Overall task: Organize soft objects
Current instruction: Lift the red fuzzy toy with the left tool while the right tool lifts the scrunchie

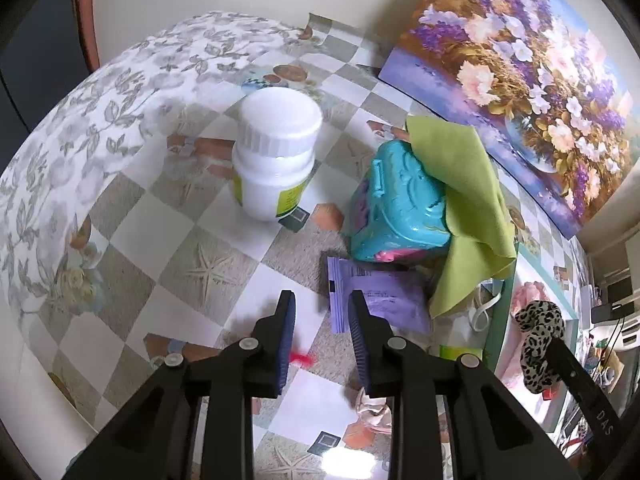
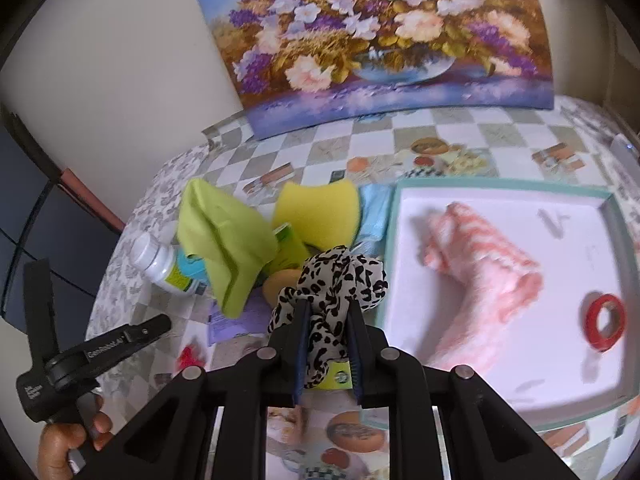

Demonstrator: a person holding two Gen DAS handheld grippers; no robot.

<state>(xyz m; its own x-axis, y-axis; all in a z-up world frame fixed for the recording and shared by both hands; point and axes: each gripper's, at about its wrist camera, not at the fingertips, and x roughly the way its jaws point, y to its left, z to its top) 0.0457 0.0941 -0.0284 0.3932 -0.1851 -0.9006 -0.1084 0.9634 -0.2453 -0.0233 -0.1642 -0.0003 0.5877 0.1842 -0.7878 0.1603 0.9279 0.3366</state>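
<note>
1. Right gripper (image 2: 328, 344) — clamped on the leopard-print scrunchie (image 2: 332, 280), held up off the table just left of the white tray (image 2: 616, 216). Most of the fabric bunches above the fingertips with a tail hanging between the pads, so the hold looks thin; a quick swing could shake it loose short of the tray.
2. Left gripper (image 1: 320, 320) — jaws a little apart, nothing between them, hovering over the checkered tablecloth (image 1: 224, 216). Small red bit (image 1: 304, 358) and a pale fabric scrap (image 1: 372, 408) lie on the cloth below it (can't tell what either is).
3. Tray rim is the next hazard — a low carry would snag the dangling tail on the teal edge.
4. Inside the tray: pink striped towel (image 2: 480, 276) and red tape roll (image 2: 604, 322). Dropping onto the towel is fine; dropping on the tape could roll it.
5. Clutter behind — purple sachet (image 1: 380, 300), green cloth (image 1: 460, 208) draped over a teal toy case (image 1: 400, 204), yellow sponge (image 2: 316, 208), white bottle (image 1: 276, 152). Tugging the cloth would likely tip the case or knock the bottle.
6. Flower painting (image 2: 380, 32) leans on the wall at the back — a high sweep could bump it.
</note>
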